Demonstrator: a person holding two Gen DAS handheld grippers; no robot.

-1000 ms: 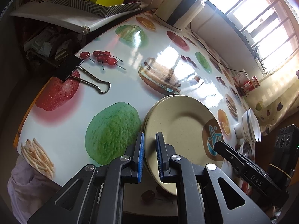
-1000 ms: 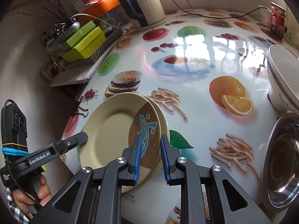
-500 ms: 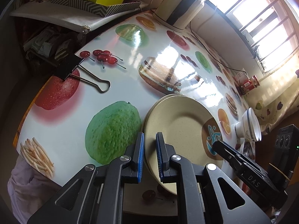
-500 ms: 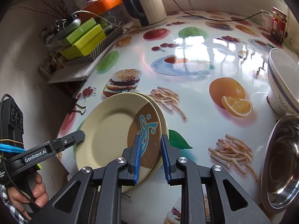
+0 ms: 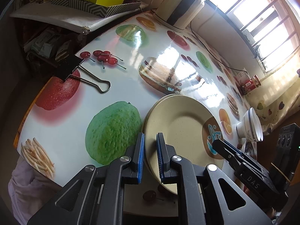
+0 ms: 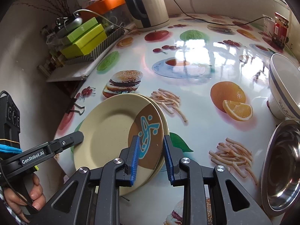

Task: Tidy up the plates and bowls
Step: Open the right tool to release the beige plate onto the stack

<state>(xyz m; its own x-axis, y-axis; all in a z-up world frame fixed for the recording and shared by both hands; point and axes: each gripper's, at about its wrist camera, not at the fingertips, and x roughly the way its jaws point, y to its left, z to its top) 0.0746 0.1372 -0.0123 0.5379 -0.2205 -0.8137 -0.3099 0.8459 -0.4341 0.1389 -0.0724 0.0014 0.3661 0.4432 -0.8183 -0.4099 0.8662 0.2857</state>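
A stack of beige plates (image 5: 178,123) with a brown and blue mark lies on the fruit-print table (image 5: 78,97); it also shows in the right wrist view (image 6: 112,131). My left gripper (image 5: 150,150) straddles the stack's left rim with its jaws close on it. My right gripper (image 6: 151,153) straddles the right rim, its jaws now wider apart and off the plate. A white bowl with a blue band (image 6: 283,86) and a steel bowl (image 6: 281,168) sit at the right.
A binder clip (image 5: 78,73) lies near the table's left edge. A kettle (image 6: 146,5) and a tray of green boxes (image 6: 84,37) stand at the back. A red jar (image 6: 280,30) stands far right.
My right gripper's jaws have opened, releasing the plate rim. The plate stack has settled on the table. My left gripper has barely moved.
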